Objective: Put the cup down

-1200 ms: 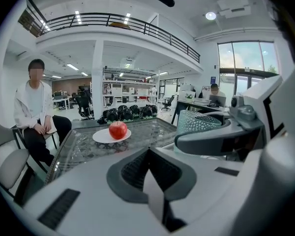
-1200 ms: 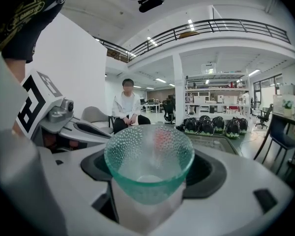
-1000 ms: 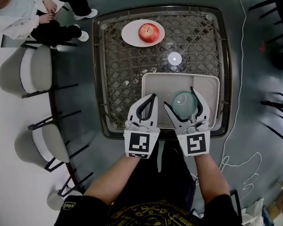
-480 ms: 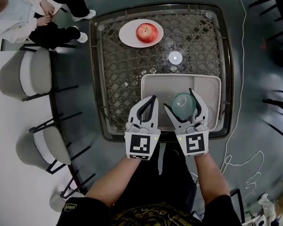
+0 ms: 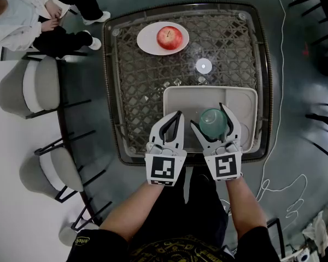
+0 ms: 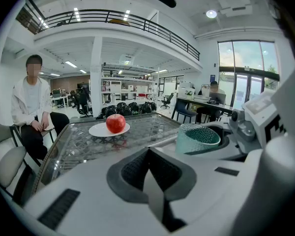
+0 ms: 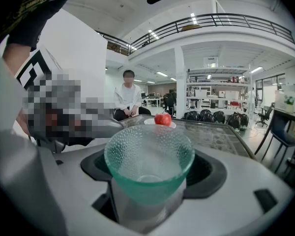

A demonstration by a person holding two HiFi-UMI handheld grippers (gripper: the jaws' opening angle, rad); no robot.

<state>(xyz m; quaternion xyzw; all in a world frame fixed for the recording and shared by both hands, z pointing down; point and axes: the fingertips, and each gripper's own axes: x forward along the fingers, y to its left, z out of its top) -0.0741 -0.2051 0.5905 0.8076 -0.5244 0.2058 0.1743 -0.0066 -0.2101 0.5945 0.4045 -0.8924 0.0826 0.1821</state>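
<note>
My right gripper (image 5: 210,119) is clamped on the teal-green dimpled glass cup (image 5: 212,122), one jaw on each side of its lower wall. The cup stands upright with its mouth up, over the near half of the pale grey rectangular plastic tray (image 5: 180,98). I cannot tell from any view whether its base touches the tray floor. In the right gripper view the cup (image 7: 149,156) fills the space between the jaws. My left gripper (image 5: 170,125) sits just beside the right one with its jaws together and nothing between them, its tip over the tray's near left corner. The tray rests on the near right part of the square glass-topped table with a woven lattice underneath (image 5: 139,86). At the far side, well apart from the tray, a red apple (image 5: 170,36) sits on a white oval plate (image 5: 147,42). Two grey-cushioned chairs (image 5: 41,81) stand left of the table. A person in a white jacket (image 5: 19,18) sits beyond them, and a thin white cable (image 5: 275,141) trails along the floor on the right.
</note>
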